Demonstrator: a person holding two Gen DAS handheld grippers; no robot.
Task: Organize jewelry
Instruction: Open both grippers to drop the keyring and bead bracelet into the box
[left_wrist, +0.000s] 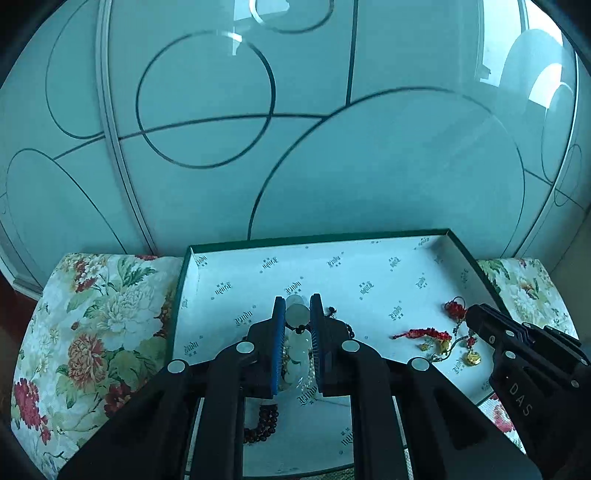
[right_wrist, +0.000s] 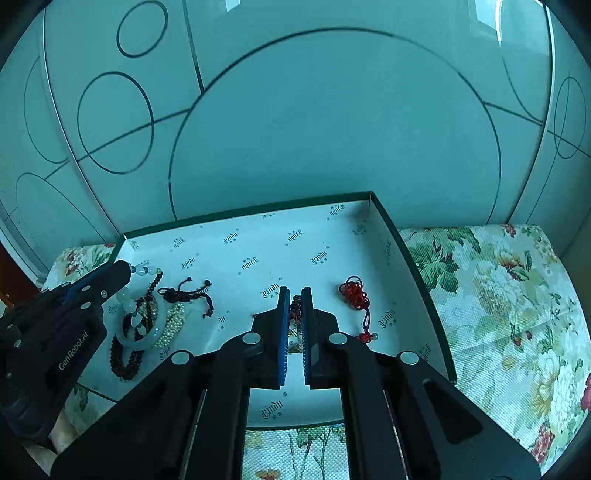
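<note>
A green-rimmed box lid (left_wrist: 369, 235) lined with white printed paper holds the jewelry. My left gripper (left_wrist: 297, 301) is shut on a string of pale jade beads (left_wrist: 297, 315), which hangs down to a pile of a jade bangle (right_wrist: 147, 341), dark wooden beads (right_wrist: 125, 363), a pearl strand (right_wrist: 173, 321) and a black cord bracelet (right_wrist: 192, 291). My right gripper (right_wrist: 295, 291) is shut over the box's right half. A red and gold tassel ornament (left_wrist: 424, 336) shows through its narrow slit. I cannot tell whether it is pinched. A red knotted cord (right_wrist: 354, 293) lies just to its right.
The box (right_wrist: 258, 211) rests on a floral cloth (right_wrist: 498, 295) that spreads on both sides. Right behind it stands a frosted glass panel (left_wrist: 295, 147) with dark circle lines. The far half of the box floor is bare paper.
</note>
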